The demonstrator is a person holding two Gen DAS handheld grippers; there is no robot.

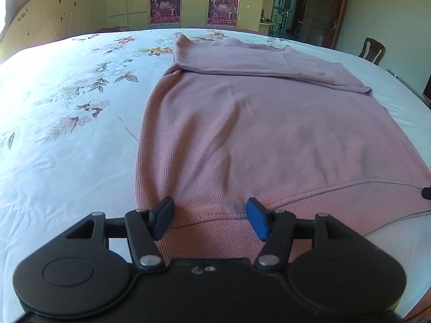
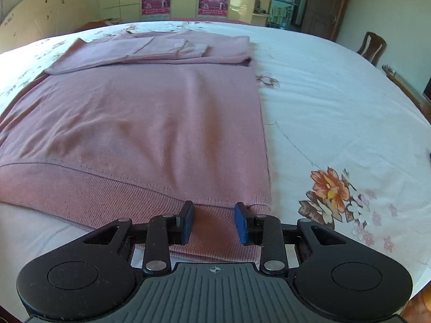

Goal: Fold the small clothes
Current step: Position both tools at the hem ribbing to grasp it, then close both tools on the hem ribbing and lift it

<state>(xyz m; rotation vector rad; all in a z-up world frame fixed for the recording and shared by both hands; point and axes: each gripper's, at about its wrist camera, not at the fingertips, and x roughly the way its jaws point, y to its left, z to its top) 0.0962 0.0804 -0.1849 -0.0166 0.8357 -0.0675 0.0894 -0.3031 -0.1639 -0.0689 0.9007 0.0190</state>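
Both claws hang spread over the pink sweater's [image 2: 150, 123] ribbed hem [image 2: 210, 231], left claw [image 1: 209, 219] and right claw [image 2: 214, 222] at opposite corners, pinching nothing; I judge each should bite the hem alike before lifting it toward the folded sleeves [image 2: 150, 51].

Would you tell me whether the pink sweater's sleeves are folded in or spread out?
Folded in: both sleeves lie across the pink sweater, none reaching onto the bedsheet.

The posters [image 1: 164, 6] on the far cupboard doors carry print too small and blurred to read
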